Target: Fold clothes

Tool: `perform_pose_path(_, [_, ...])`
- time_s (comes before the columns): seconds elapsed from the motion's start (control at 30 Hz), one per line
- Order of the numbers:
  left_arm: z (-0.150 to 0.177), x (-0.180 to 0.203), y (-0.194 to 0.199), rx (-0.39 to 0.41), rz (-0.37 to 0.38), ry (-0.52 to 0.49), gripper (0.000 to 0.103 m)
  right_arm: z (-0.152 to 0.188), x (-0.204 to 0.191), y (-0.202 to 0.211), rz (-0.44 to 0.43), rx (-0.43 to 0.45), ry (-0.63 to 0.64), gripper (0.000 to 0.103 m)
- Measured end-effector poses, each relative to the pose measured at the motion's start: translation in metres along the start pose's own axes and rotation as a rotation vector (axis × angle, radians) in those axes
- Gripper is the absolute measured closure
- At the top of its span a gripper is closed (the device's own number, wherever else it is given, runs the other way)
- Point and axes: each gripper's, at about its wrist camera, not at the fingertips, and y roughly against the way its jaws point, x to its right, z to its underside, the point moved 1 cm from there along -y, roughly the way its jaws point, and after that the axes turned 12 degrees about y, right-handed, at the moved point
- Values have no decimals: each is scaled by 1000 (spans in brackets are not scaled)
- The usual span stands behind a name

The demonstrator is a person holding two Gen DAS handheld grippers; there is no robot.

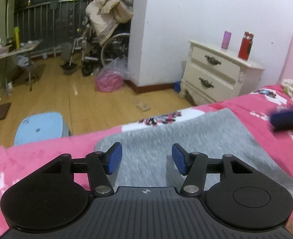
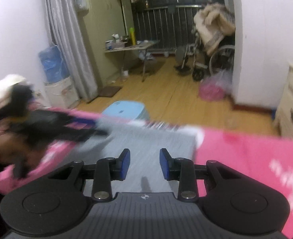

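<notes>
So the thing being folded is a grey garment (image 1: pixel 166 145), already down to a flat, roughly rectangular slab on the pink bedspread (image 1: pixel 37 155). In the left wrist view it fills the centre and lower right of the frame, and its long axis runs from the lower right edge up toward the upper left, ending near the edge of the bed.

The left gripper (image 1: pixel 147 159) sits right over it with the jaws spread wide and nothing between the blue pads (image 1: pixel 114 159), just grey fabric showing below them. The right gripper (image 2: pixel 144 164) is also apart, though narrower, and empty too. In its own view the cloth lies dead ahead in the middle of the frame, running away from the fingers toward the bed edge.

Which one's nearer? My guess is the left, since the cloth fills the space under and around its fingers. The right one appears only as a dark blurry blob at the right edge of the left view, off past the cloth's far corner. I can't tell whether either touches the fabric.

If another fold is coming, I'd cross the long axis.
</notes>
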Motion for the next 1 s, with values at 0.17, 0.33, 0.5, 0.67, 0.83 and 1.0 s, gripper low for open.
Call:
perform_pose_path(0.17, [15,10,6,-67,-7,-34,47,-6,29,-67,-27,-55,-69,79])
perform_pose_path(0.33, [24,11,5,-85,-19,-57,47,11,46,-104,6,-99,-196,84])
perform_pose_path(0.5, [13,11,15,-133,-9,-20,47,12,55,-54,29,-71,-320,83])
perform_pose_path(0.67, [14,26,39,-185,28,-78,34,31,30,1,-29,-98,-335,82])
perform_pose_path(0.83, [37,44,35,-278,29,-163,17,52,-18,16,-27,-172,-188,82])
perform_pose_path(1.0, [55,49,25,-299,-13,-171,11,66,-41,4,38,-192,-111,81])
